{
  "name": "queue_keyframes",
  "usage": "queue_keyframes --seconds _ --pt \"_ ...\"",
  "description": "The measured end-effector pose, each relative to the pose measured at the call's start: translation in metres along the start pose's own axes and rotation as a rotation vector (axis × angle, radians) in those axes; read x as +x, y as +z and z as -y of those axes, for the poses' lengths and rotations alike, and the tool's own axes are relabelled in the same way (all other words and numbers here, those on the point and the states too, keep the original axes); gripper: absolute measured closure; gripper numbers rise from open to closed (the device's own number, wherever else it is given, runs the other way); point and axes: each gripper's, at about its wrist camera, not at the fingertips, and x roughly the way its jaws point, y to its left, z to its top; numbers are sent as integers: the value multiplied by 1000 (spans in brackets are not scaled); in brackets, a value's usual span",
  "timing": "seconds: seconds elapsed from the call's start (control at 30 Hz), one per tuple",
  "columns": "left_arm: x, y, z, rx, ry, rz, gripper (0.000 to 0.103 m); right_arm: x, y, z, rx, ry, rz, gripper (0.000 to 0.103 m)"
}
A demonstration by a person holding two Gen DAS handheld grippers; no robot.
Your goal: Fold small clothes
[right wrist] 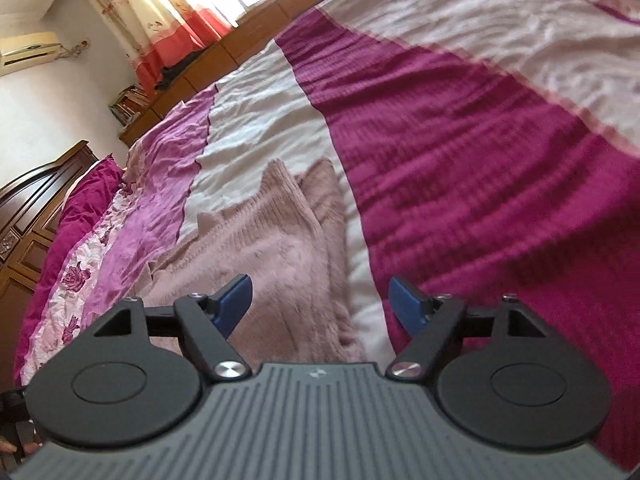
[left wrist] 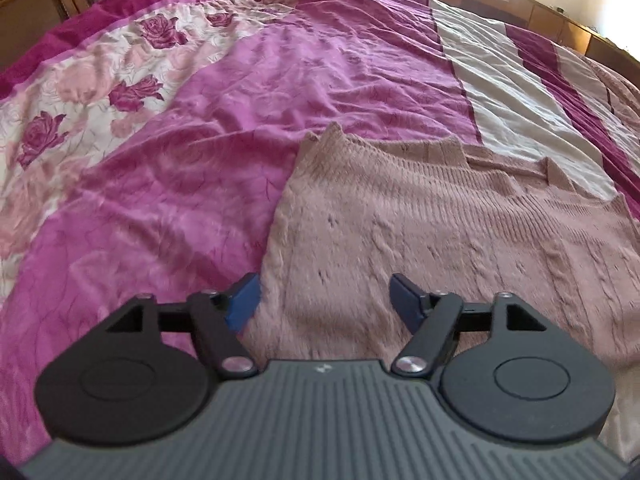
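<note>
A small pink cable-knit sweater lies flat and folded on the bedspread, its ribbed edge towards the far side. My left gripper hovers over the sweater's near left part, jaws wide apart, blue pads clear of the knit. In the right wrist view the same sweater runs away from the camera along a white stripe. My right gripper stands open above the sweater's near right edge, nothing pinched between its pads.
A wrinkled bedspread in magenta, pink, white and rose print covers the bed. A dark wooden headboard and low wooden cabinets border it. A curtained window and an air conditioner are on the far walls.
</note>
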Motion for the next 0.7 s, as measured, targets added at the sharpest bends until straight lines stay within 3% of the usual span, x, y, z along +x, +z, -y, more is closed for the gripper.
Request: queue_keyframes --seconds 0.2,0.7 --pt "-14 -15 11 42 -2 0 17 0 -3 -1 18 30 -36 18" --pt "-28 -31 8 -30 35 -64 17 4 -9 0 110 143 -103 14"
